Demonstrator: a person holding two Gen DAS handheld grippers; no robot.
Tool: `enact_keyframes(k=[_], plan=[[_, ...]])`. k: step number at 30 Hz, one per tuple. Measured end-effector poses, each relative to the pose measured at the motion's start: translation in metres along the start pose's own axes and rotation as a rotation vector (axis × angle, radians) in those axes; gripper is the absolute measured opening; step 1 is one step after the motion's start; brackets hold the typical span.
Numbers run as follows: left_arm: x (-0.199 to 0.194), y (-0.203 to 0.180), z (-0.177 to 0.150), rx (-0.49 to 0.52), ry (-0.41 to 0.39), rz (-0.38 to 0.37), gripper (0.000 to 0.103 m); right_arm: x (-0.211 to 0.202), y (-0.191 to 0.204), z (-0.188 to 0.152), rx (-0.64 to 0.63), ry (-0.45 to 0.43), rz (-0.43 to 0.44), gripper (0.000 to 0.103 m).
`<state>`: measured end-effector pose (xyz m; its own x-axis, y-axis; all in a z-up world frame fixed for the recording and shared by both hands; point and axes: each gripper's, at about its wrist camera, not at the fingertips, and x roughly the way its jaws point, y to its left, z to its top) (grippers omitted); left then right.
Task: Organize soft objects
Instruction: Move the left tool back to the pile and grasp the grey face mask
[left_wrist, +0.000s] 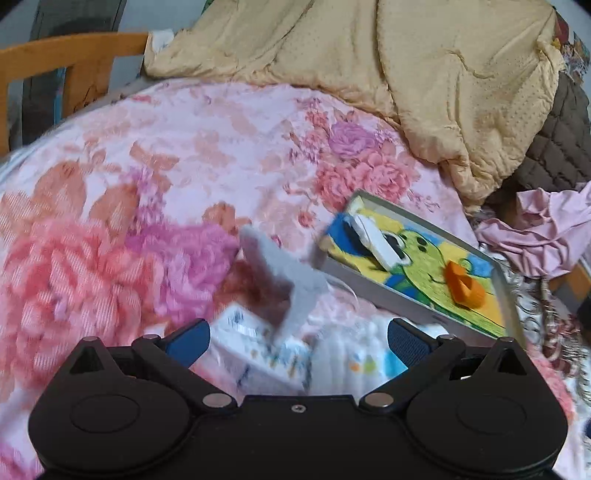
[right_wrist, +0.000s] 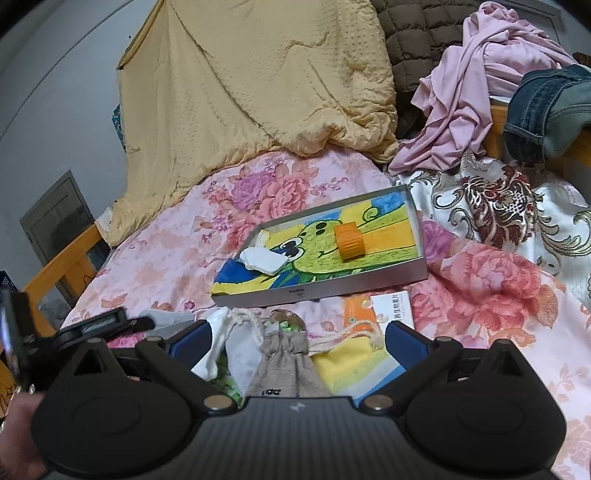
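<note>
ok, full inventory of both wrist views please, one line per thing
floral quilt: 1, pink, covers the bed
yellow quilt: 1, heaped at the far end
brown quilted cover: 1, behind the yellow quilt
pink garment: 1, crumpled, far right
jeans: 1, blue, far right edge
brocade cloth: 1, white with brown and gold, right
tray: 1, grey rim, cartoon picture inside, mid bed
orange block: 1, in the tray
white piece: 1, in the tray, left end
drawstring pouch: 1, grey, between the right jaws
yellow cloth: 1, beside the pouch
booklet: 1, white and orange, in front of the tray
bed frame: wooden, orange
left gripper: black, blue pads, open
right gripper: same, open
</note>
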<state>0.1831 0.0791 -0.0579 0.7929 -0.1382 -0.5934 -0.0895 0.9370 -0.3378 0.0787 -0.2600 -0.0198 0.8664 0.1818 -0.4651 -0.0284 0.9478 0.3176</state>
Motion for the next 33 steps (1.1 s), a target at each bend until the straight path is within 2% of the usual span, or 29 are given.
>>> enact_keyframes(k=[3, 7, 11, 14, 19, 22, 23, 24, 25, 28, 29, 33], plan=[[0.019, -0.001, 0.009, 0.035, -0.023, -0.026, 0.102, 0.003, 0.004, 0.000, 0.001, 0.004, 0.012, 0.102], [0.039, 0.001, 0.017, 0.003, -0.032, -0.077, 0.102, 0.004, 0.008, 0.000, -0.005, 0.004, 0.020, 0.102], [0.052, -0.002, 0.018, -0.011, -0.018, -0.052, 0.102, 0.005, 0.007, 0.000, 0.000, 0.007, 0.015, 0.102], [0.065, -0.005, 0.019, -0.017, 0.024, -0.017, 0.102, 0.005, 0.006, 0.001, 0.003, 0.009, 0.016, 0.102], [0.084, -0.004, 0.021, -0.015, 0.072, -0.016, 0.100, 0.003, 0.005, 0.001, -0.003, 0.007, 0.023, 0.102], [0.092, -0.001, 0.025, -0.032, 0.091, -0.037, 0.086, 0.003, 0.006, 0.000, 0.000, 0.008, 0.024, 0.102], [0.095, 0.000, 0.026, -0.036, 0.101, -0.037, 0.071, 0.003, 0.006, -0.001, 0.002, 0.009, 0.025, 0.102], [0.099, 0.001, 0.026, -0.033, 0.114, -0.033, 0.045, 0.002, 0.006, -0.001, 0.002, 0.009, 0.026, 0.102], [0.102, 0.000, 0.026, -0.024, 0.129, -0.024, 0.036, 0.002, 0.006, -0.001, 0.001, 0.009, 0.025, 0.102], [0.101, 0.002, 0.022, -0.018, 0.131, -0.055, 0.027, 0.003, 0.006, -0.002, 0.002, 0.013, 0.026, 0.102], [0.100, 0.002, 0.021, -0.014, 0.132, -0.069, 0.019, 0.003, 0.006, -0.002, 0.002, 0.015, 0.025, 0.102], [0.084, 0.000, 0.014, 0.019, 0.086, -0.102, 0.012, 0.007, 0.005, -0.006, -0.006, 0.028, 0.026, 0.101]])
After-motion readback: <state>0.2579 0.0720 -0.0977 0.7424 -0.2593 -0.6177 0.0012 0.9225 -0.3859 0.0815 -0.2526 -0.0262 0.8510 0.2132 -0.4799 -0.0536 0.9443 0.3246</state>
